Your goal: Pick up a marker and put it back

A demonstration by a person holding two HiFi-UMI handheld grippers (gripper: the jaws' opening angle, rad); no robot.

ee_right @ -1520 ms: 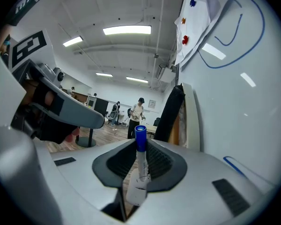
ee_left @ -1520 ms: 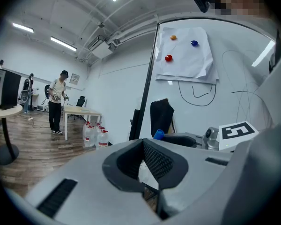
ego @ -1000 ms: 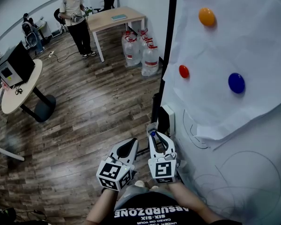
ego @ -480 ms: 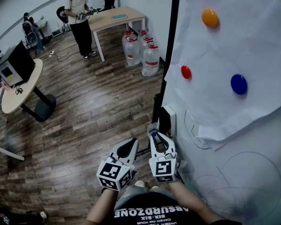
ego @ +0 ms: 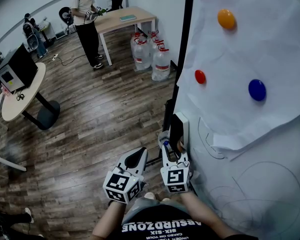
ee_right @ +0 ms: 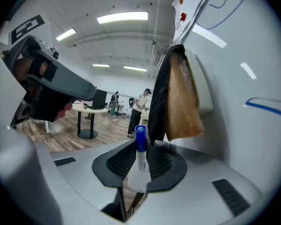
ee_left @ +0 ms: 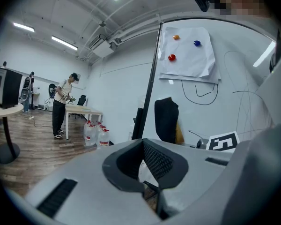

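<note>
- Right claw [ego: 166,145] is gripping the marker [ee_right: 141,162], jaws closed on its white barrel; the blue cap is sticking up past the jaw tips.
- Left claw [ego: 141,151] is sitting just left of the right one with jaws together and nothing in them; it is not taking part.
- Marker is sitting in the near part of the scene, just beside the whiteboard [ego: 250,184] and right under the black-and-tan eraser [ee_right: 180,102] mounted on the board's left edge.
- Step in hand looks like the put-back, with the pick-up already done; the slot or ledge the marker is going to is not showing clearly in any view.
- To do it well:
  - keep the grip firm until the barrel is resting on its seat; open only then
  - keep the capped end clear of the eraser, which is hanging very close above
  - keep the barrel lined up with the board edge so it is not scraping the surface
- Risk: the round barrel slipping or rolling off if the jaws open early.
</note>
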